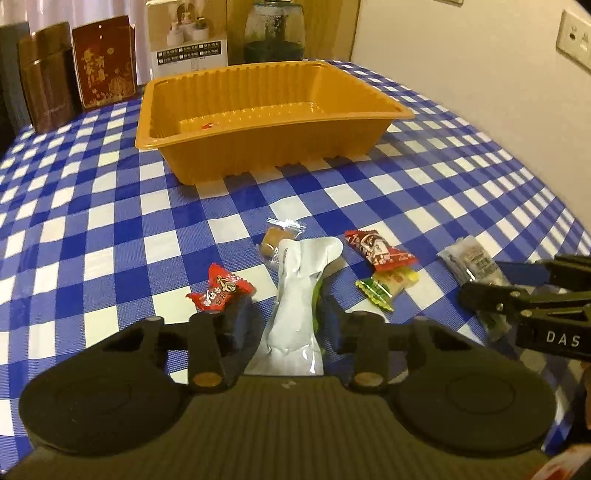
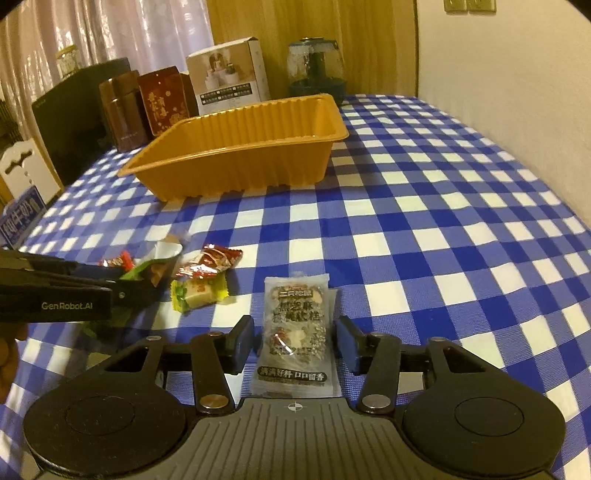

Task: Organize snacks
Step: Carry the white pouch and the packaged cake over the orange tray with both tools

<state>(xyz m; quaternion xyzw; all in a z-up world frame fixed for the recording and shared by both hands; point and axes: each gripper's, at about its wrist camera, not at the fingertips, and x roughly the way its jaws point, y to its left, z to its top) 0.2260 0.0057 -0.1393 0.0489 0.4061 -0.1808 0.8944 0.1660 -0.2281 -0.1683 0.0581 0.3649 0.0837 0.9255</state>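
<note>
Silver pouch (image 1: pixel 295 306) is sitting between the pads of the left gripper (image 1: pixel 286 325), which are pressing on both its sides; its far end is lying on the checked cloth (image 1: pixel 110 229). Right gripper (image 2: pixel 295 341) is standing open around a clear packet of dark sesame cake (image 2: pixel 295 332), pads apart from its edges. Nearer than the orange tray (image 1: pixel 258 147), the loose sweets are lying together: a red one (image 1: pixel 221 291) just left of the pouch, a tan one (image 1: pixel 275 240) touching its far end, another red wrapper (image 1: pixel 376 247) and a yellow-green one (image 1: pixel 384 288) to its right. One small red scrap (image 1: pixel 207 125) is lying inside the tray. Beyond the tray, brown tins (image 1: pixel 48 96), a white box (image 1: pixel 188 37) and a glass jar (image 1: pixel 273 33) are standing along the table's far edge.
</note>
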